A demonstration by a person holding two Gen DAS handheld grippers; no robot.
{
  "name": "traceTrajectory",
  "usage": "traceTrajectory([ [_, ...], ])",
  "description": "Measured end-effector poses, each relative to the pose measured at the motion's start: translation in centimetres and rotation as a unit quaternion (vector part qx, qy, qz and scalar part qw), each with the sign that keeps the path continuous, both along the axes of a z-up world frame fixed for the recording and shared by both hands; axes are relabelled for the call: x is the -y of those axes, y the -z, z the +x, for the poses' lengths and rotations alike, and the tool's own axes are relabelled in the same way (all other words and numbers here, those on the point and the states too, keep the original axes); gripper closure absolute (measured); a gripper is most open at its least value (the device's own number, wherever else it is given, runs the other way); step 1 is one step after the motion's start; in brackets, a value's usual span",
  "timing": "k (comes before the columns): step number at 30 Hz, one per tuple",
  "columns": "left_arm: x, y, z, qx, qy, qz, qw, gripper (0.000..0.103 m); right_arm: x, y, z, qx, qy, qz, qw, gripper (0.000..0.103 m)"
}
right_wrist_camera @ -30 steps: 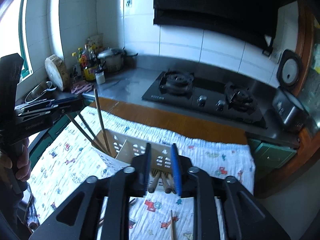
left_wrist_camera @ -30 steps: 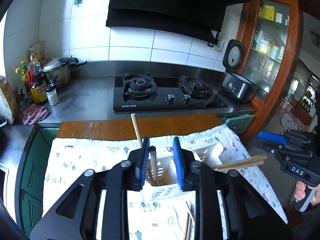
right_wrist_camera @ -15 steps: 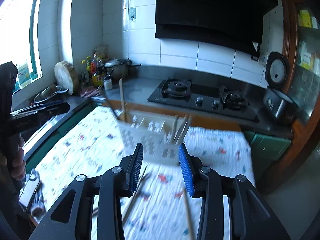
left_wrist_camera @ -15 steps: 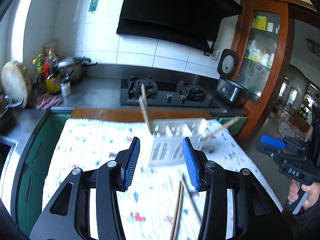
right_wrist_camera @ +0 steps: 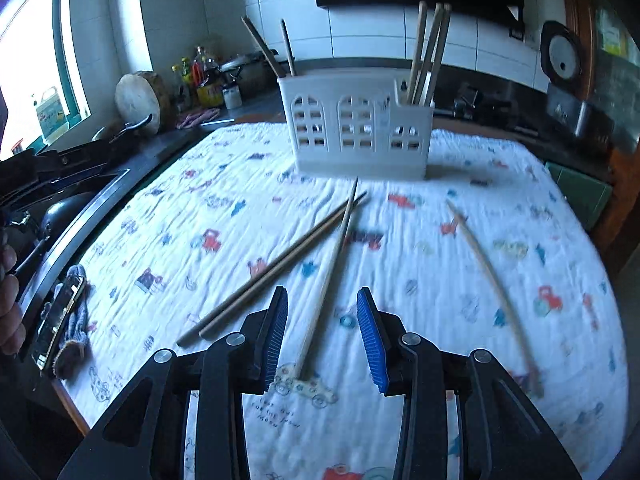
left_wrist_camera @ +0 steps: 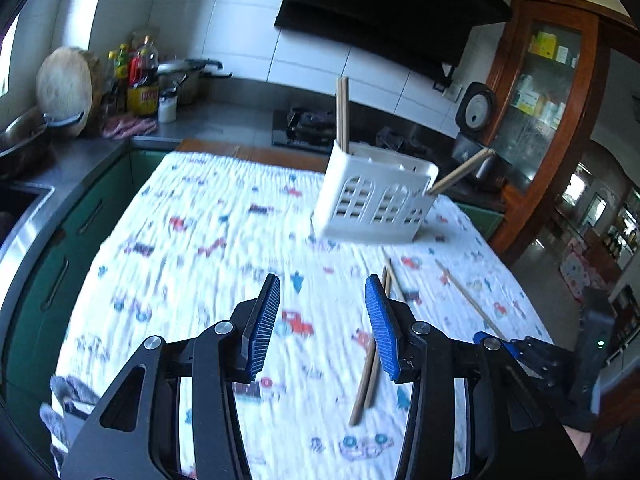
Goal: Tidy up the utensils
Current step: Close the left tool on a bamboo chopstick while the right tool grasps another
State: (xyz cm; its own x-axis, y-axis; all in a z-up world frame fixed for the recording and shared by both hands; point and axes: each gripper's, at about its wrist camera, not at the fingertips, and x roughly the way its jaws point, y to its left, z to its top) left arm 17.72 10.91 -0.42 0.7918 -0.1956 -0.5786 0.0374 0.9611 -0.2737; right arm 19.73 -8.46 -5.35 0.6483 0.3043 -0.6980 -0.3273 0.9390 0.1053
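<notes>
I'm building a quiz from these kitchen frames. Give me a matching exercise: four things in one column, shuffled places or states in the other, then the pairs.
Things:
1. white utensil caddy
2. loose chopsticks
3. right hand-held gripper
4. round wooden board

Places or states:
A. open, holding nothing
B. lying flat on the printed cloth
C. standing on the cloth, chopsticks upright inside
D. leaning on the counter near the window

Pairs: 1-C, 2-B, 3-A, 4-D
</notes>
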Motion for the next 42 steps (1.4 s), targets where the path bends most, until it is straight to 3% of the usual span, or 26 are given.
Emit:
traceTrajectory([
  [5,-0.5,2.0,-0.8,-0.016,-0.007,0.005,0.9998,0.058,-0.7,2.6,-0.1,-0.020,0.016,0.002,1.000,0.073],
  [14,-0.7,4.8,-1.1,-0.045,-0.004,0.000,0.9990,0.058,-2.1,4.4,0.6,-0.037,0.030,0.003,0.999,0.084],
  [25,0.2,6.5,-0.8,-0.065,0.010,-0.003,0.9978,0.058,-2.0,4.8,1.6,-0.053,0.051,0.003,0.997,0.090],
  [33,1.5,7.7,-0.5,-0.080,0.032,-0.005,0.9963,0.060,-3.2,4.9,1.6,-0.045,0.058,-0.041,0.996,0.094],
  [38,2.7,8.4,-0.3,-0.087,0.057,0.003,0.9946,0.061,-2.5,4.7,1.5,-0.042,0.060,-0.029,0.997,0.096],
  [42,3.9,9.0,0.5,-0.096,0.079,0.009,0.9922,0.072,-1.7,4.1,1.1,-0.032,0.060,-0.012,0.998,0.096],
])
